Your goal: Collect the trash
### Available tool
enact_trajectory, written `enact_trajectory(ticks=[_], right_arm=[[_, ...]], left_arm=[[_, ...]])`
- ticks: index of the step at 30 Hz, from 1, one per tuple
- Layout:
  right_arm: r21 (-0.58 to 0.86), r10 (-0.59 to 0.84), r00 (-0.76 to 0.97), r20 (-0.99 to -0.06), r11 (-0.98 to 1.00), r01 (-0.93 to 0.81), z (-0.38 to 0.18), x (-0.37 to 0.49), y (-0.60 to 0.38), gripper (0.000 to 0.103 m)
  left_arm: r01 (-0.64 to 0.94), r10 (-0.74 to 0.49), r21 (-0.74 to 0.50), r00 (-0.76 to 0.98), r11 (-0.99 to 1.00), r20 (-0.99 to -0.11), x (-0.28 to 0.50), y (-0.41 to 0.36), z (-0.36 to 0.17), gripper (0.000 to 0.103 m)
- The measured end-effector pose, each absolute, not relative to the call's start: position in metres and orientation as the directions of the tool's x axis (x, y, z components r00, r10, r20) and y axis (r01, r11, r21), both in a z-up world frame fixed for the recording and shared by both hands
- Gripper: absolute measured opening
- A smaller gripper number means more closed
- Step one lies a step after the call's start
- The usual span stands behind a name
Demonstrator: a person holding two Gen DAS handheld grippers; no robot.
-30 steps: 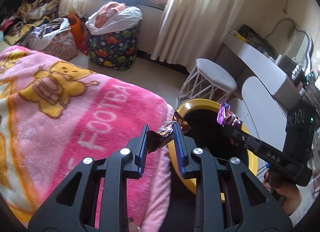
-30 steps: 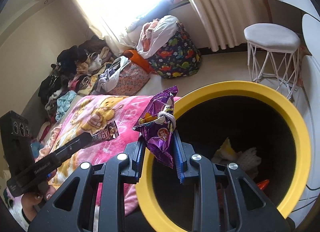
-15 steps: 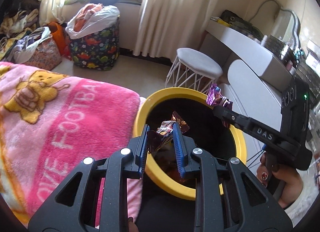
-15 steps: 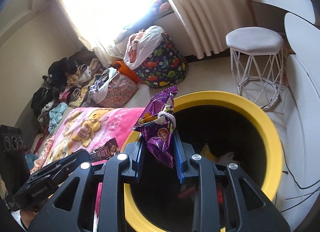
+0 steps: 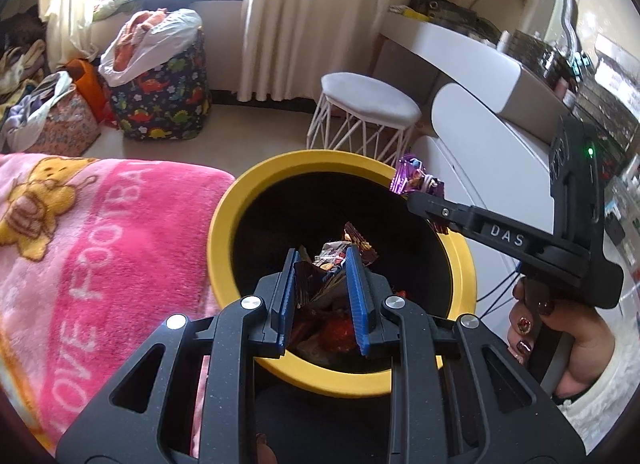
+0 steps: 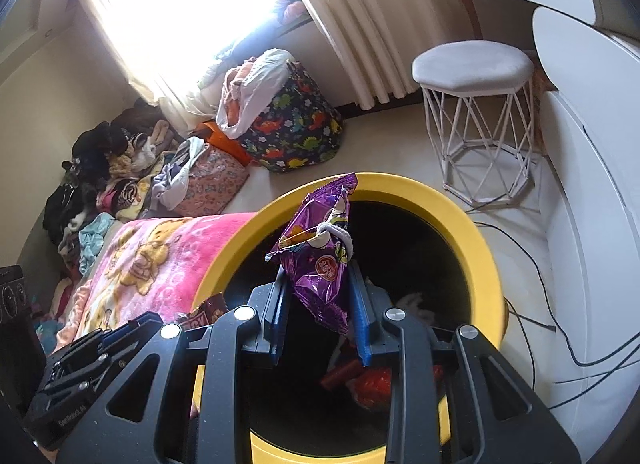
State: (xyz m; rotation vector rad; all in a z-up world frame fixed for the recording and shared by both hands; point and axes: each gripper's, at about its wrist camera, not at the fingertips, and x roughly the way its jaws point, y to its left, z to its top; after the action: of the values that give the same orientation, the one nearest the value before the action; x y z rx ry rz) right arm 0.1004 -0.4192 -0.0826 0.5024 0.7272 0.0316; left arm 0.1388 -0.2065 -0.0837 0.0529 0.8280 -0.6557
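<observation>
With both wrappers poised over the round black bin with the yellow rim (image 5: 224,223), we are at the drop step. Our left hand-held gripper (image 5: 322,264) pinches a crumpled dark brown snack wrapper (image 5: 340,254) above the bin's middle, angled downward. Our right hand-held gripper (image 6: 320,296) clamps a shiny purple foil packet (image 6: 320,260) near the rim. Next, we judge, both jaws must part.

Pink blanket (image 5: 100,256) reads "LOVE FOOTBA", cut off. My right gripper (image 5: 424,199) arm reads "DAS". Wrapper print too blurred.
</observation>
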Motion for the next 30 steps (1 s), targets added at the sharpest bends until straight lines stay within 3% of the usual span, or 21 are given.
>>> enact_trajectory(ticks=[6,8,10,11,13,15,21,26,30], right_arm=[[0.465,0.208,0.745,-0.634,0.872,0.152,-0.085,0.097,-0.426,0.028],[0.469,0.207,0.746,-0.633,0.869,0.157,-0.084,0.095,-0.428,0.036],[0.475,0.204,0.748,-0.631,0.864,0.166,-0.084,0.093,-0.431,0.046],[0.476,0.203,0.749,-0.631,0.863,0.167,-0.084,0.092,-0.432,0.047],[0.471,0.196,0.75,-0.632,0.866,0.171,-0.083,0.088,-0.434,0.049],[0.466,0.191,0.752,-0.631,0.869,0.17,-0.082,0.085,-0.435,0.055],[0.404,0.167,0.768,-0.619,0.905,0.129,-0.074,0.071,-0.426,0.069],[0.345,0.149,0.805,-0.574,0.936,0.073,-0.063,0.057,-0.406,0.088],[0.322,0.151,0.844,-0.515,0.946,0.028,-0.052,0.046,-0.391,0.094]], left_arm=[[0.588,-0.518,-0.189,0.46,0.786,-0.721,0.135,-0.223,-0.093,0.018],[0.594,-0.516,-0.185,0.453,0.783,-0.727,0.134,-0.227,-0.096,0.018],[0.597,-0.508,-0.177,0.449,0.783,-0.735,0.134,-0.23,-0.098,0.026],[0.595,-0.505,-0.175,0.45,0.785,-0.737,0.135,-0.23,-0.099,0.036],[0.589,-0.504,-0.179,0.451,0.788,-0.736,0.136,-0.229,-0.1,0.045],[0.581,-0.496,-0.171,0.463,0.796,-0.734,0.136,-0.228,-0.098,0.062],[0.528,-0.468,-0.158,0.528,0.834,-0.708,0.132,-0.211,-0.087,0.09],[0.478,-0.448,-0.159,0.582,0.864,-0.679,0.127,-0.191,-0.074,0.092],[0.44,-0.424,-0.15,0.633,0.885,-0.647,0.118,-0.174,-0.064,0.092]])
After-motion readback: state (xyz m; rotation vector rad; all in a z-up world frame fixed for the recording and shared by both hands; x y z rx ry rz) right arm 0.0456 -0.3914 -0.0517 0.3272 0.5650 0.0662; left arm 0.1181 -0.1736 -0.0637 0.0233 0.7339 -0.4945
